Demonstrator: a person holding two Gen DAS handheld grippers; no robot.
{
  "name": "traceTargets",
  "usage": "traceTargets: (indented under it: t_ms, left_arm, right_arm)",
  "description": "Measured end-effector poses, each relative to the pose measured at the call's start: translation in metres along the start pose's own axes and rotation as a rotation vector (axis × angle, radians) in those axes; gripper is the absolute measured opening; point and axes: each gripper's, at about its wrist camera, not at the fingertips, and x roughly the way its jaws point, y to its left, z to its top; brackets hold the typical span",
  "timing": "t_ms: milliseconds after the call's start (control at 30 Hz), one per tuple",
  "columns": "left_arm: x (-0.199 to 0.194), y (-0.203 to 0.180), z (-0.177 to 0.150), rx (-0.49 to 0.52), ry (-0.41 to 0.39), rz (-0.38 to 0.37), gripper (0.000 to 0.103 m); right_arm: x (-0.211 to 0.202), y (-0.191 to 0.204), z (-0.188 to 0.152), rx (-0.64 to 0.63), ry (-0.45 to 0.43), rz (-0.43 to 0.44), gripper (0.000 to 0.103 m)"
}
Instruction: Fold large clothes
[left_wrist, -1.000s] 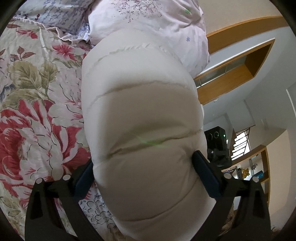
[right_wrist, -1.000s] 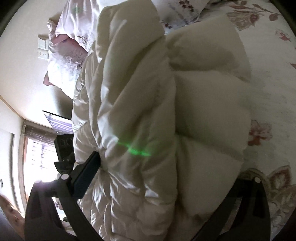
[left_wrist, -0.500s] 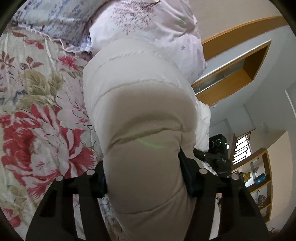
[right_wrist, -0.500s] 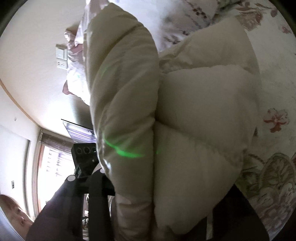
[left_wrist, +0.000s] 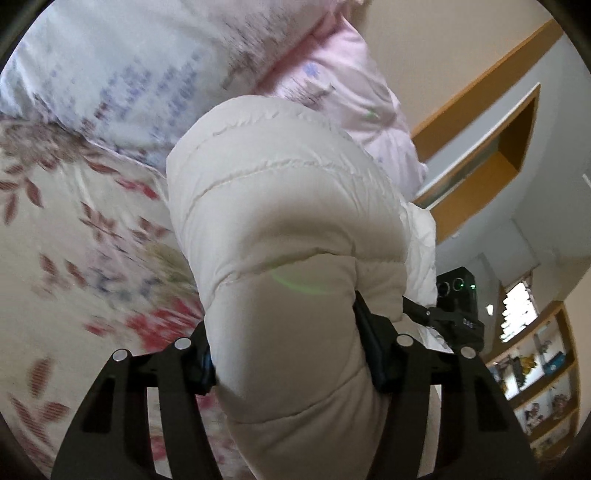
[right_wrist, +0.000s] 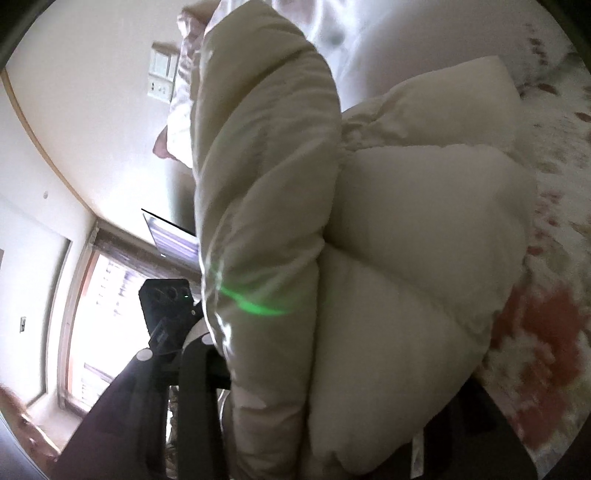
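A cream puffer jacket (left_wrist: 280, 206) lies on the flowered bedsheet (left_wrist: 74, 236), and its near end is raised. My left gripper (left_wrist: 288, 360) is shut on one puffy fold, which bulges between the dark pads (left_wrist: 373, 354). In the right wrist view the jacket (right_wrist: 406, 229) fills the middle, bunched into thick rolls. My right gripper (right_wrist: 325, 402) is shut on that bunch; its left finger (right_wrist: 195, 373) shows, while the padding mostly hides the right one. Each gripper shows in the other's view, the right one (left_wrist: 458, 306) and the left one (right_wrist: 166, 295).
Two pillows, pale blue-printed (left_wrist: 122, 62) and pink (left_wrist: 354, 92), lie beyond the jacket at the bed's head. Wooden wall shelves (left_wrist: 539, 373) stand to the right. A bright window (right_wrist: 107, 295) and wall sockets (right_wrist: 160, 75) are on the left, with a person's sleeve (right_wrist: 122, 417) below.
Both grippers went from wide open around the jacket to shut on it. Both then rose and moved forward, lifting the jacket's near end off the sheet.
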Motion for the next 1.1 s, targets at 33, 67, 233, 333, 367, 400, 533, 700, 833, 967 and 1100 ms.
traceTargets:
  t_ms: [33,67,233,333,367,400,533,700,833,967,1100]
  left_arm:
    - [-0.001,0.003,0.002,0.001,-0.003,0.014,0.061]
    - [-0.003,0.006,0.003,0.002,-0.005,0.032,0.061]
    - [-0.006,0.027,0.008,-0.006,0.001,0.108,0.061]
    - [-0.008,0.039,0.009,-0.017,0.001,0.129,0.061]
    - [-0.010,0.041,0.009,-0.018,-0.001,0.129,0.061]
    - [-0.011,0.042,0.009,-0.018,-0.004,0.131,0.061]
    - [-0.011,0.049,0.010,-0.003,0.005,0.165,0.061]
    - [-0.001,0.056,0.008,0.009,0.029,0.200,0.065]
    - [0.006,0.064,0.009,-0.017,0.043,0.228,0.077]
    - [-0.002,0.064,0.010,-0.025,0.021,0.288,0.089]
    - [-0.031,0.049,0.014,0.023,-0.077,0.391,0.089]
  right_arm:
    - [0.007,0.001,0.004,-0.002,0.004,-0.002,0.039]
    - [0.016,0.001,0.007,-0.004,0.010,-0.003,0.039]
    - [0.053,-0.007,0.016,0.004,0.037,-0.028,0.039]
    - [0.063,-0.008,0.018,-0.006,0.048,-0.036,0.039]
    - [0.066,-0.005,0.020,-0.013,0.047,-0.036,0.039]
    - [0.062,-0.004,0.016,-0.024,0.047,-0.037,0.039]
    - [0.065,-0.001,0.014,-0.044,0.045,-0.073,0.040]
    - [0.072,-0.024,0.013,0.033,0.055,-0.121,0.052]
    - [0.075,-0.029,0.012,0.047,0.056,-0.173,0.072]
    - [0.061,-0.014,0.011,0.000,0.031,-0.289,0.086]
    - [0.016,-0.005,0.017,0.000,-0.090,-0.385,0.086]
